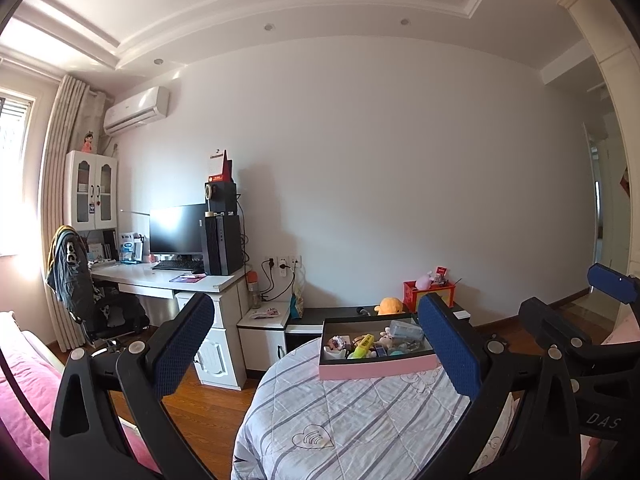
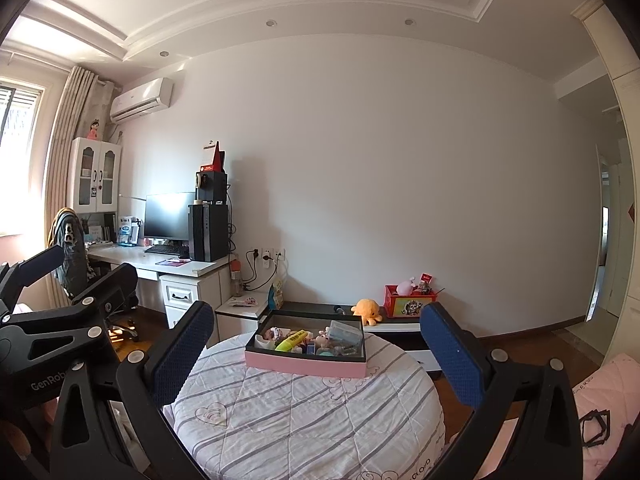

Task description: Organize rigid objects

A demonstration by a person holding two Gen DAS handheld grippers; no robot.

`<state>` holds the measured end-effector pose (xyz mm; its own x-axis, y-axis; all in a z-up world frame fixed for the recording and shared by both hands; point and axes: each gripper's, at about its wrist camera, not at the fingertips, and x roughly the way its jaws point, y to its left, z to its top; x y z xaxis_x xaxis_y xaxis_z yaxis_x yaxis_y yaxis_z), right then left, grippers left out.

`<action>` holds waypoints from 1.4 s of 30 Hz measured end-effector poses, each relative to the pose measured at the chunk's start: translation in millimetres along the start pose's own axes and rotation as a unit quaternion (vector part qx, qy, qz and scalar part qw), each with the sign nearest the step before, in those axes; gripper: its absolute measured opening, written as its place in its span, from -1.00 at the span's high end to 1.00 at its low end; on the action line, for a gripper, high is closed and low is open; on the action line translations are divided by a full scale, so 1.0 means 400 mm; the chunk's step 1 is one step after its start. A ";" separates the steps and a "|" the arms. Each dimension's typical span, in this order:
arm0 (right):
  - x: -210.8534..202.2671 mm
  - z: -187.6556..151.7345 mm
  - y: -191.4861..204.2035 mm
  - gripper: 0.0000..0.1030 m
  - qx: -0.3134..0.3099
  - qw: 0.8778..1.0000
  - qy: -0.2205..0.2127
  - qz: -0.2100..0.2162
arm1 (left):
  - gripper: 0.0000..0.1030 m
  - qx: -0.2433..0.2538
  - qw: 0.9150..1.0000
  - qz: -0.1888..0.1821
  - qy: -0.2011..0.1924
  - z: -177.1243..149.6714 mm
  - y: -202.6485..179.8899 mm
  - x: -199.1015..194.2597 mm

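A pink box with a black inside (image 1: pixel 376 368) (image 2: pixel 304 364) sits on the far side of a round surface covered by a striped quilt (image 1: pixel 352 420) (image 2: pixel 304 412). It holds several small objects, among them a yellow-green marker (image 1: pixel 362 347) (image 2: pixel 291 341) and a clear plastic case (image 1: pixel 406 330) (image 2: pixel 345 331). My left gripper (image 1: pixel 316 344) is open and empty, held well short of the box. My right gripper (image 2: pixel 316 346) is open and empty, also short of the box. Each gripper shows at the edge of the other's view.
A low black-and-white cabinet (image 2: pixel 396 326) behind the round surface carries an orange plush (image 2: pixel 366 311) and a red box of toys (image 2: pixel 408 302). A white desk (image 1: pixel 168 280) with monitor, PC tower and a chair (image 1: pixel 80 280) stands at left. Pink bedding (image 1: pixel 24 400) lies at the sides.
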<state>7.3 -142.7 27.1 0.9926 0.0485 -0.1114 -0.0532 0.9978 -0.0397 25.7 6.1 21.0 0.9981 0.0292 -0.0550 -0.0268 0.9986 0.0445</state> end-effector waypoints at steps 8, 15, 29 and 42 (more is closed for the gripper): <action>0.002 0.001 -0.001 -1.00 0.001 1.000 0.002 0.000 | -1.00 0.002 1.000 0.001 0.001 -0.002 0.001 0.000; 0.008 0.004 0.002 -1.00 0.001 1.000 0.004 0.000 | -1.00 0.000 1.000 0.001 0.004 -0.007 0.000 0.003; 0.012 0.005 0.005 -1.00 0.000 1.000 0.005 -0.001 | -1.00 0.000 1.000 0.000 0.005 -0.005 0.001 0.002; 0.012 0.006 0.004 -1.00 0.001 1.000 0.005 -0.001 | -1.00 0.000 1.000 0.001 0.005 -0.010 0.002 0.003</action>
<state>12.2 -140.6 28.8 0.9915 0.0463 -0.1213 -0.0513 0.9979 -0.0389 26.7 7.3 17.1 0.9974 0.0315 -0.0656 -0.0286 0.9986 0.0438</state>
